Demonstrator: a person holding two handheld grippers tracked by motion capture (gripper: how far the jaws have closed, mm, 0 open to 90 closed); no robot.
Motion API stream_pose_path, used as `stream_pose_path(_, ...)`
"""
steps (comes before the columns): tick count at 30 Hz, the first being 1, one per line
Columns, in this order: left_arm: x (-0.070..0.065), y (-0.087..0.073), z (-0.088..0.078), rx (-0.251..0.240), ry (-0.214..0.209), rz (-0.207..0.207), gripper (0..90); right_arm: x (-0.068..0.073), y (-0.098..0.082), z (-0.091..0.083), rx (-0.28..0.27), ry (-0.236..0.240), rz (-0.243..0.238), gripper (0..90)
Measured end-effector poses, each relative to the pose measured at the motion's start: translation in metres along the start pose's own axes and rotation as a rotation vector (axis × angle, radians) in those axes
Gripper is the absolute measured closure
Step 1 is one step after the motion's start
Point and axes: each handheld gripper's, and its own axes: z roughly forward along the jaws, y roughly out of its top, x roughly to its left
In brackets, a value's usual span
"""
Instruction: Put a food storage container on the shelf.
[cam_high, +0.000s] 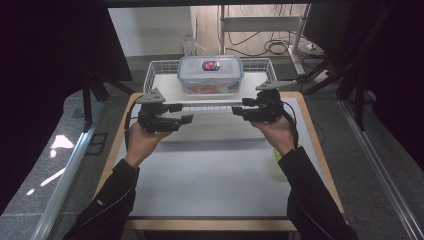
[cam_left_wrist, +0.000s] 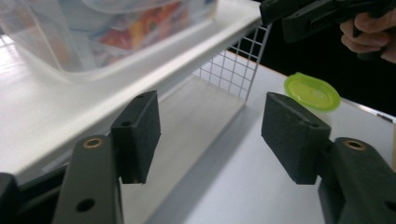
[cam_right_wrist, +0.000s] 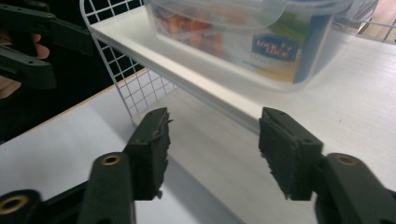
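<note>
Left tongs (cam_high: 186, 113) and right tongs (cam_high: 237, 108) are held apart, nothing clamped, beside the shelf (cam_high: 170, 85); food container (cam_high: 210, 74) is seated at 12 o'clock.

Sitting in a dim room on grey floor (cam_high: 350, 130): a wood-edged table (cam_high: 320, 150) with a pale grey top. Running along both sides of the floor, metal rails (cam_high: 65, 170), the left one catching bright patches of light (cam_high: 61, 142). Hanging at far left and far right, black drapes (cam_high: 45, 60), darkening the edges. Standing beyond the table, a pale wall panel (cam_high: 150, 30) and a white metal rack frame (cam_high: 260, 22), with black cables (cam_high: 275, 47) coiling on the floor beneath it. Lying bright and even across the tabletop, overhead lighting.
</note>
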Motion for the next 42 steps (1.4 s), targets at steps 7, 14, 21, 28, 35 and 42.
stream_pose_path(7, -0.015, -0.017, -0.005, 0.035, 0.027, 0.049, 28.3, 0.009, -0.017, -0.007, -0.021, -0.013, -0.033, 28.9)
stream_pose_path(14, -0.027, -0.038, -0.009, 0.028, 0.031, 0.051, 21.2, 0.014, -0.037, -0.01, -0.013, -0.014, -0.042, 19.4)
stream_pose_path(21, -0.039, -0.059, -0.011, 0.057, 0.06, 0.064, 13.4, 0.02, -0.058, -0.016, -0.01, -0.01, -0.035, 10.5)
stream_pose_path(28, -0.048, -0.081, -0.013, 0.09, 0.077, 0.075, 9.7, 0.025, -0.072, -0.021, 0.0, -0.038, -0.052, 1.5)
stream_pose_path(35, -0.054, -0.108, -0.018, 0.089, 0.112, 0.067, 3.0, 0.033, -0.095, -0.031, 0.013, -0.042, -0.044, 0.4)
stream_pose_path(42, -0.056, -0.129, -0.027, 0.084, 0.139, 0.058, 0.7, 0.039, -0.112, -0.031, 0.03, -0.008, -0.019, 2.2)
